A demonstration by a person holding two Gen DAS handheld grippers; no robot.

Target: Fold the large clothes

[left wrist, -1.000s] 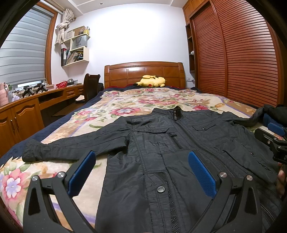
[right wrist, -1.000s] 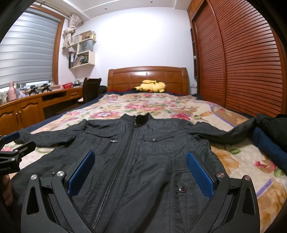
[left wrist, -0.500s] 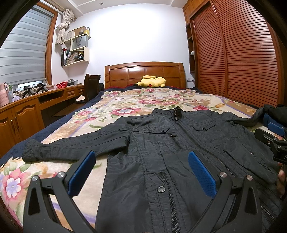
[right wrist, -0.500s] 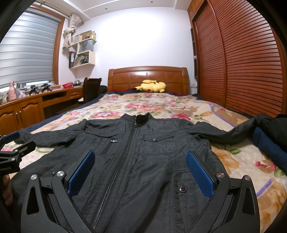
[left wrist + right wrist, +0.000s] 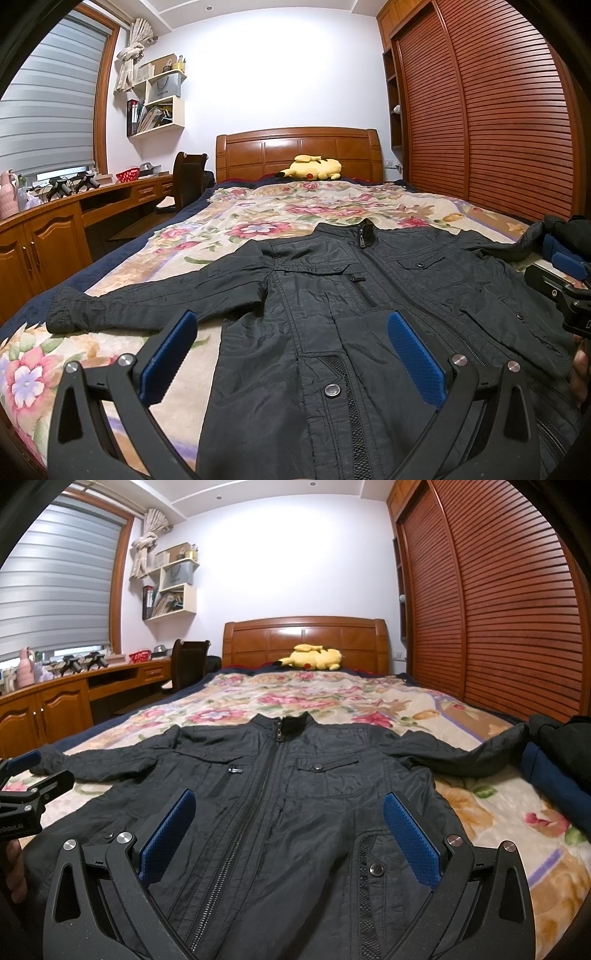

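Bed (image 5: 258, 206) with flowered cover: bears black jacket (image 5: 369, 317), front up, zipped, both sleeves spread out, collar toward headboard (image 5: 299, 147)
Desk (image 5: 74, 206): carries red basket (image 5: 128, 174), contents too small to tell
Wall shelves (image 5: 159, 107): hold books and a paper bag
Dark clothes (image 5: 561, 746): heaped at jacket's right sleeve end
Yellow plush toy (image 5: 312, 169): lies by headboard
Left gripper (image 5: 291, 350), right gripper (image 5: 288, 827): both spread wide, grasping nothing, over the jacket's hem
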